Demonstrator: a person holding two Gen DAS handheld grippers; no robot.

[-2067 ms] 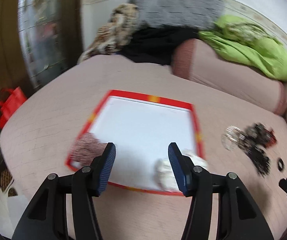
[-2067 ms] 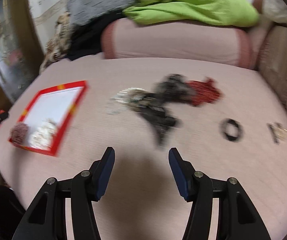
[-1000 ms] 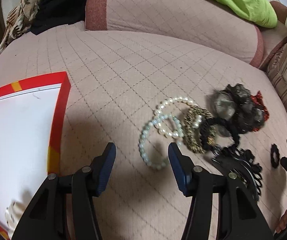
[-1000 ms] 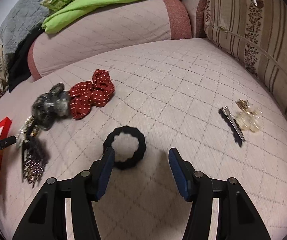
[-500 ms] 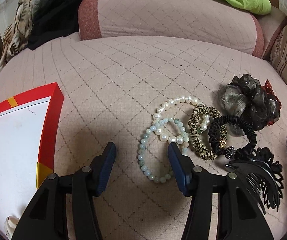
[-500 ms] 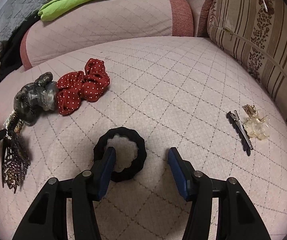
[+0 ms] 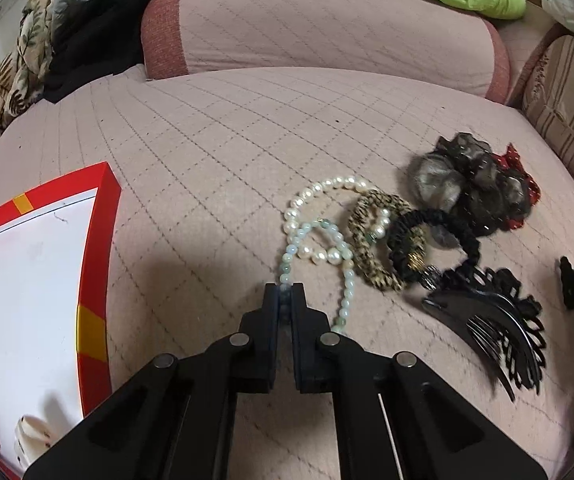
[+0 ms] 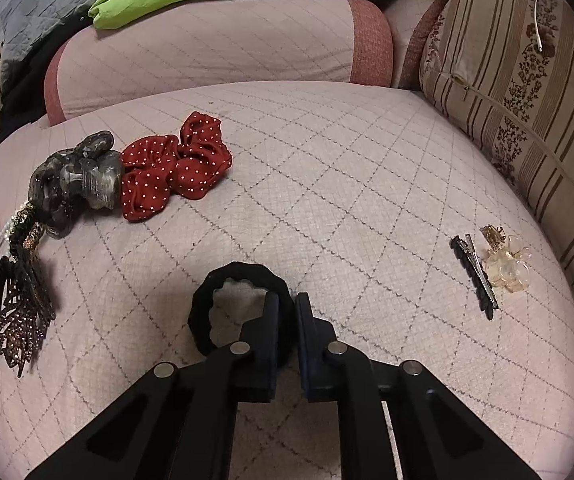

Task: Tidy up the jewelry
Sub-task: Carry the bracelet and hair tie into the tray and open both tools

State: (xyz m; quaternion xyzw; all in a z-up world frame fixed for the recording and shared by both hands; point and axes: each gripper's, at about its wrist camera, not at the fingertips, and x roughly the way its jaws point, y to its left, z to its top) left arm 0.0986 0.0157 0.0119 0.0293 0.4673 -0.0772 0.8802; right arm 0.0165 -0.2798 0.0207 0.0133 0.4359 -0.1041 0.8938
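Observation:
In the left wrist view my left gripper is shut on the near side of a pale green bead bracelet that lies on the pink quilted cushion. A white pearl bracelet, a leopard-print hair tie and a black hair tie lie tangled just beyond it. In the right wrist view my right gripper is shut on the right side of a black ring-shaped hair tie, its left finger inside the ring.
A red-rimmed white tray lies at the left with two pieces in its near corner. A grey scrunchie, a red dotted scrunchie, a black claw clip and clips lie around. A striped pillow stands right.
Both grippers have gone from open to shut: the left one onto the green bead bracelet, the right one onto the black hair tie. Neither hand has shifted much.

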